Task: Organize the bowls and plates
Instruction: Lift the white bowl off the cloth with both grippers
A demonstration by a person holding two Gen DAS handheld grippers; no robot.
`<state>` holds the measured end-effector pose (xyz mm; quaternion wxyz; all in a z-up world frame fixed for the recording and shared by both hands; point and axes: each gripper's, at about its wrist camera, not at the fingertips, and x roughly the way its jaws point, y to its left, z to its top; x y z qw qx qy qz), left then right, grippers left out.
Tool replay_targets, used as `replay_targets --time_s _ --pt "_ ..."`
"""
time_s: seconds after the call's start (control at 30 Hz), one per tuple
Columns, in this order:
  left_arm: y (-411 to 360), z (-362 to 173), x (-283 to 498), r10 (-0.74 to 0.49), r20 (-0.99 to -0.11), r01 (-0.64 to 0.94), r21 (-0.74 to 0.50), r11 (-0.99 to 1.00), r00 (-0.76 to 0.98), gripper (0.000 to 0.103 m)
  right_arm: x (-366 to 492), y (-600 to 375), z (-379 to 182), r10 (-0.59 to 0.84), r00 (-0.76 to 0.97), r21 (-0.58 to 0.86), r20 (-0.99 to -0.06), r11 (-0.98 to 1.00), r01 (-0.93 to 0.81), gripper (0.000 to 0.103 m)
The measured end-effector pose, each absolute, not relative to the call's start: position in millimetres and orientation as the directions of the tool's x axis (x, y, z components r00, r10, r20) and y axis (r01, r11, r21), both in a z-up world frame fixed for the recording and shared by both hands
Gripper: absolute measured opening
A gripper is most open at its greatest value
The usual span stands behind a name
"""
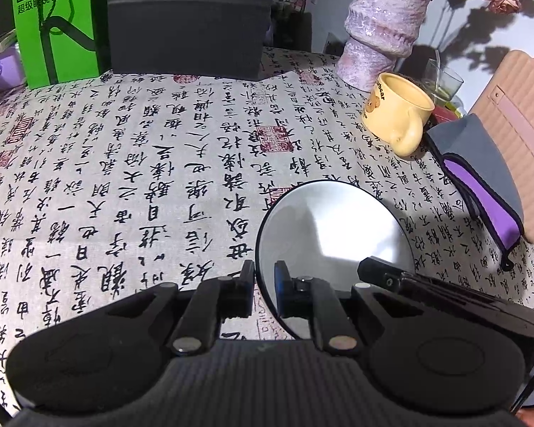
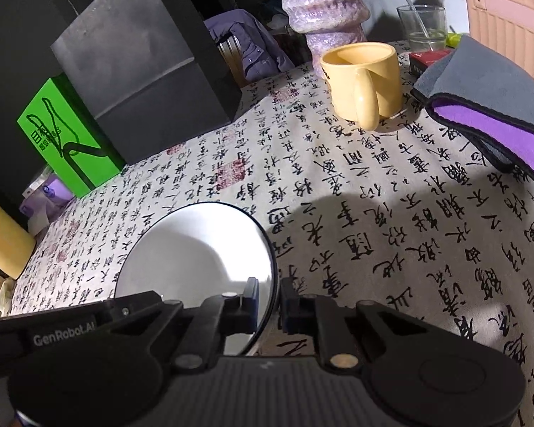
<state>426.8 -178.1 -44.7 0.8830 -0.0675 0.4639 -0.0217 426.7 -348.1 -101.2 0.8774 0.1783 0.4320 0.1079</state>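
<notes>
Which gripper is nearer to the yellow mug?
Neither clearly. The left gripper and right gripper straddle opposite rims of the white plate, both well short of the yellow mug.

A beige cloth printed with black calligraphy and red seals is covering the surface (image 1: 124,163). The plate (image 1: 338,235) is showing white with a thin dark rim. The mug (image 1: 395,110) is showing pale yellow, the vase (image 1: 381,28) mottled lilac, the box (image 1: 53,25) bright green, and the pouch (image 2: 487,106) grey and purple.

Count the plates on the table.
1. A white plate with a dark rim sits on the tablecloth, its rim between both grippers' fingers. No others visible; some may lie out of frame.
</notes>
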Motion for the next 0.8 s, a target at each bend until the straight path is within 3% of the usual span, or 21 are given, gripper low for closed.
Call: replay_targets --time_s 0.8 --pt "-147.2 -8.6 376.9 -0.1 -0.779 -0.041 -0.16 0.986 0.619 0.011 387.4 -316.0 -54.8 0.343 0.64 0.381 -0.688 0.921 -0.084 0.012"
